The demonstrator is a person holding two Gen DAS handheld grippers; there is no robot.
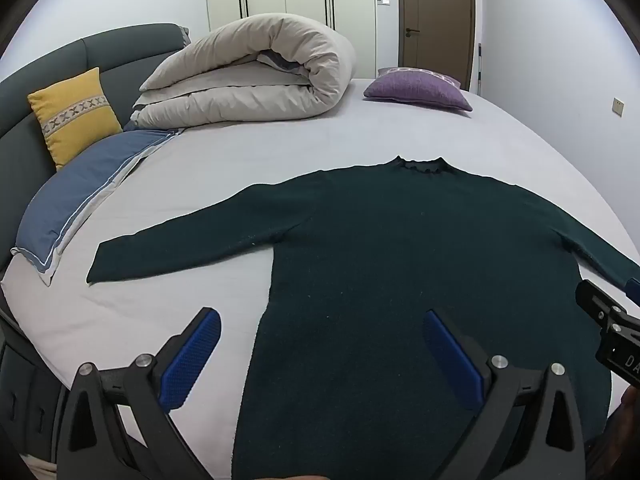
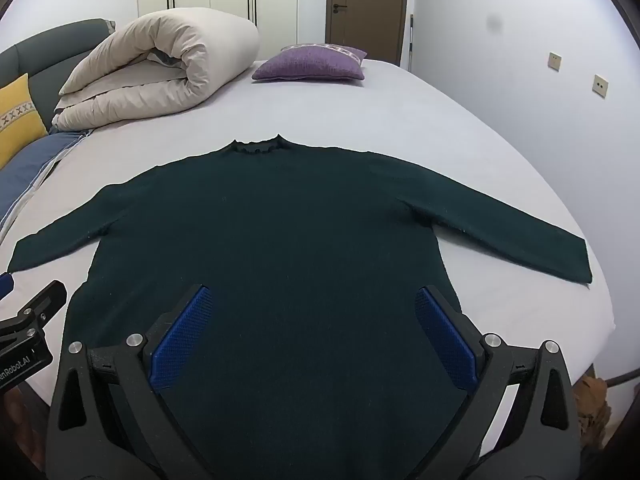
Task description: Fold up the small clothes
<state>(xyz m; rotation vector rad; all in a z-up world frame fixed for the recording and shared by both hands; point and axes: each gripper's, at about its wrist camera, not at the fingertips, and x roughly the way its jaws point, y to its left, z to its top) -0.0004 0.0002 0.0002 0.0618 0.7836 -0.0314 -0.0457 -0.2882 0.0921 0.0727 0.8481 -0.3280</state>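
A dark green long-sleeved sweater [image 1: 380,248] [image 2: 272,240] lies flat on the bed, collar away from me and both sleeves spread out to the sides. My left gripper [image 1: 322,320] hangs open above the sweater's lower left edge, one blue pad over the sheet and the other over the cloth. My right gripper [image 2: 314,298] is open too, above the lower body of the sweater, nothing between its pads. Each gripper shows at the edge of the other's view. The hem is hidden below both frames.
The bed [image 1: 248,168] [image 2: 440,128] has a pale grey sheet. A rolled beige duvet [image 1: 256,76] [image 2: 168,64], a purple cushion [image 1: 418,88] [image 2: 312,62], a yellow cushion [image 1: 74,114] and a blue pillow [image 1: 84,196] lie at the far and left sides, by the grey headboard [image 1: 120,48].
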